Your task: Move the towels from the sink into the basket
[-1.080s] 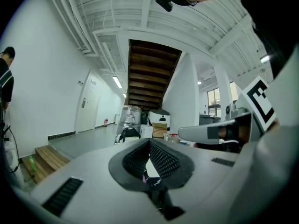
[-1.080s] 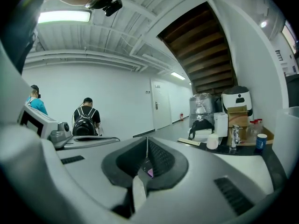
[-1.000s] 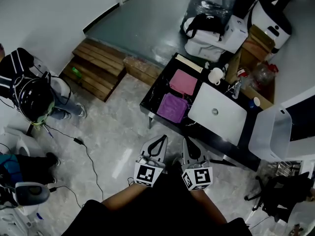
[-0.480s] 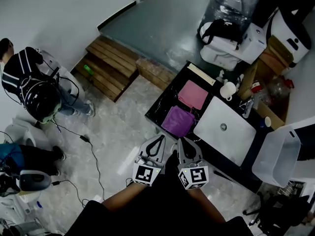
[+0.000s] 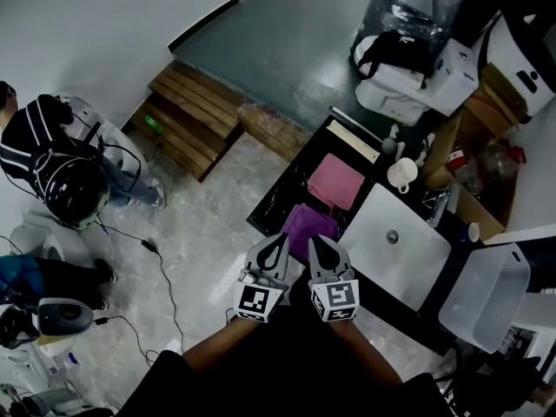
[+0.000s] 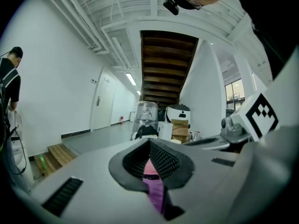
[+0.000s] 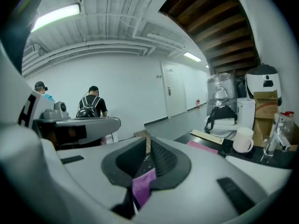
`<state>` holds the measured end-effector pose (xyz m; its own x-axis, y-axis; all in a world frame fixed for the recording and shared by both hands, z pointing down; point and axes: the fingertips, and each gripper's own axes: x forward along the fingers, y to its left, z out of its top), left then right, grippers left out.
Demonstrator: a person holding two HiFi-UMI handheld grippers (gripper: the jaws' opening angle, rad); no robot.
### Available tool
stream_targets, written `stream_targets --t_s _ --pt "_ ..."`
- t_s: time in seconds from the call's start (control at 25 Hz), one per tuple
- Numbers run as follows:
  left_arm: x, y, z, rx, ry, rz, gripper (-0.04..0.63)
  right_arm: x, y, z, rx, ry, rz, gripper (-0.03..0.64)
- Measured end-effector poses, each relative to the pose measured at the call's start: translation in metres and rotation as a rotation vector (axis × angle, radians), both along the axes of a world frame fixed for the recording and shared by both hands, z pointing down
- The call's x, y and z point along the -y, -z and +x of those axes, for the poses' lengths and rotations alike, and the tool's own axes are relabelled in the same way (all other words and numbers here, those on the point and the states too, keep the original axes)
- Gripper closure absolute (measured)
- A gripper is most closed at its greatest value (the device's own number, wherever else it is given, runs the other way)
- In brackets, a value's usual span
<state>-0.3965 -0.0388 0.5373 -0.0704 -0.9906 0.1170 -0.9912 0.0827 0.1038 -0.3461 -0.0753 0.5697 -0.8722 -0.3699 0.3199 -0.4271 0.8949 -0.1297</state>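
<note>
A purple towel [image 5: 304,222] and a pink towel [image 5: 335,181] lie flat on the black counter [image 5: 280,191], left of the white sink [image 5: 395,246]. The translucent basket [image 5: 485,285] stands at the sink's right end. My left gripper [image 5: 279,238] and right gripper [image 5: 316,240] are side by side, both shut and empty, with their tips over the purple towel's near edge. The left gripper view shows purple cloth [image 6: 154,190] through the gap below the left gripper's [image 6: 149,143] closed tips. The right gripper view shows the same below the right gripper's [image 7: 146,139] tips, with the purple towel [image 7: 142,183] close.
A white mug [image 5: 402,172], bottles and a faucet [image 5: 434,205] crowd the counter's far side. Wooden steps [image 5: 187,115] and a cardboard box [image 5: 276,130] sit on the floor beyond. Two people [image 5: 61,159] stand at the left, with cables [image 5: 152,259] across the floor.
Both grippers have moved forward to the counter, from short of it to over the purple towel's near edge. Their jaws have stayed shut.
</note>
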Motion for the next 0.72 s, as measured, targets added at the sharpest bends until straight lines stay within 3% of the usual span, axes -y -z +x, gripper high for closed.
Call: stream_targets --t_s 0.08,0.16,0.48,0.72 --pt "0.006 -0.002 -0.002 -0.003 0.006 -0.007 0.581 0.008 -0.015 -0.003 0.004 0.012 -0.063 0.57" --pt "0.008 -0.005 -0.005 -0.007 0.015 -0.021 0.581 0.013 -0.033 -0.006 -0.012 0.033 -0.109 0.468" --pt "0.011 -0.021 -0.024 -0.026 0.094 -0.07 0.581 0.023 -0.116 -0.023 -0.28 0.207 -0.08 0.345" --pt "0.013 -0.03 -0.029 -0.041 0.137 -0.088 0.581 0.017 -0.167 -0.034 -0.445 0.342 -0.107 0.302"
